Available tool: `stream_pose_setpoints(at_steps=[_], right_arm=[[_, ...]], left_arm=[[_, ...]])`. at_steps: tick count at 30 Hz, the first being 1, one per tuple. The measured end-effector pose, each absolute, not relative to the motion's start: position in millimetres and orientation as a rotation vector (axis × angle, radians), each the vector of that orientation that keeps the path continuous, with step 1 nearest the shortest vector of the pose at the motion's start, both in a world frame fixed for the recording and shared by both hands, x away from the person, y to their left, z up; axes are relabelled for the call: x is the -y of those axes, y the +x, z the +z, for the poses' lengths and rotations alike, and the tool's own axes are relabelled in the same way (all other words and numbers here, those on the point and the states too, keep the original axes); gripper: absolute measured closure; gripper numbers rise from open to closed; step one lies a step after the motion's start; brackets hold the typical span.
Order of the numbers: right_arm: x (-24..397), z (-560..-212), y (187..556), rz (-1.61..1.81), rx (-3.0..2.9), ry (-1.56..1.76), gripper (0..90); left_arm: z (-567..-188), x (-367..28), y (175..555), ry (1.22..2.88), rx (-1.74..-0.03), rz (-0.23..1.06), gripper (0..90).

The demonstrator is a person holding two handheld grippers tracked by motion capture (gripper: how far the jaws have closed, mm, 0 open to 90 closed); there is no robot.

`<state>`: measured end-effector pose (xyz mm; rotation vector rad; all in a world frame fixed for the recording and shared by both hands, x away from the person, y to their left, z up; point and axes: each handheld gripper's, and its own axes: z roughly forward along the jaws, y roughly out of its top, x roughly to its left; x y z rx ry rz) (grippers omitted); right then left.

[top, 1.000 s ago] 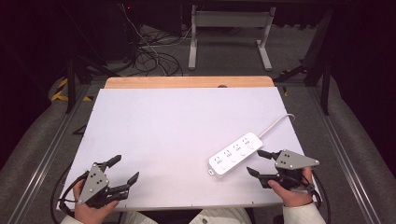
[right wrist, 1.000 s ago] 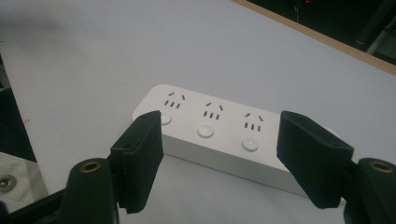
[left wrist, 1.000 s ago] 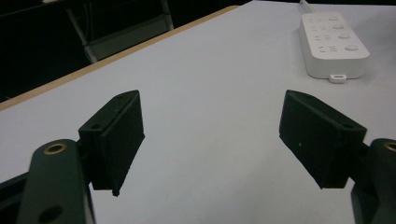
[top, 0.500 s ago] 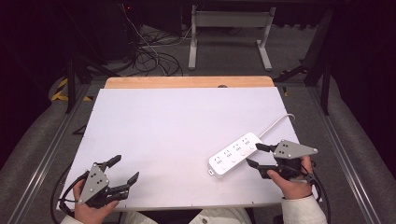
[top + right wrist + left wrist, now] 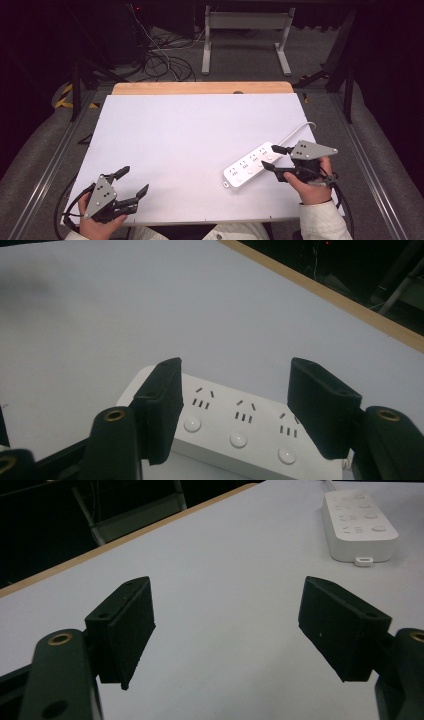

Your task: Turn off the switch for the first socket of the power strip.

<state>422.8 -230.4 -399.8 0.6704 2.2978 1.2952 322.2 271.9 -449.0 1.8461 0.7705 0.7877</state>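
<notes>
High view: the power strip lies flat on the white table, slanted, its cord running off toward the table's right edge. The right gripper sits at the strip's cord end, one jaw on each side of that end and nothing pinched yet; its jaws have just been closing, most likely to take the strip by its narrow body. The left gripper rests well to the left of the strip, near the table's front edge, jaws spread and empty, seemingly kept out of the way.

Left gripper view: its jaws stand wide apart over bare table, with the strip far beyond them, its free end and a small tab facing this way.

Right gripper view: the jaws are about half open and stand above the strip, which runs across between them, sockets and round buttons up. The pads are clear of the casing, so this reads as lining up, not a hold.
</notes>
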Motion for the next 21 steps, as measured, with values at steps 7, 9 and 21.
stream_pose_setpoints(at_steps=[7,9,21], right_arm=[[233,-396,431,1.279,-2.292,0.681,39.6],[233,-396,433,1.279,-2.291,0.691,39.8],[238,-403,445,1.257,-2.299,0.763,45.3]], left_arm=[[-449,-272,322,1.847,-0.772,0.788,23.0],[-449,-272,322,1.847,-0.772,0.788,23.0],[-449,-272,322,1.848,-0.773,0.786,23.0]])
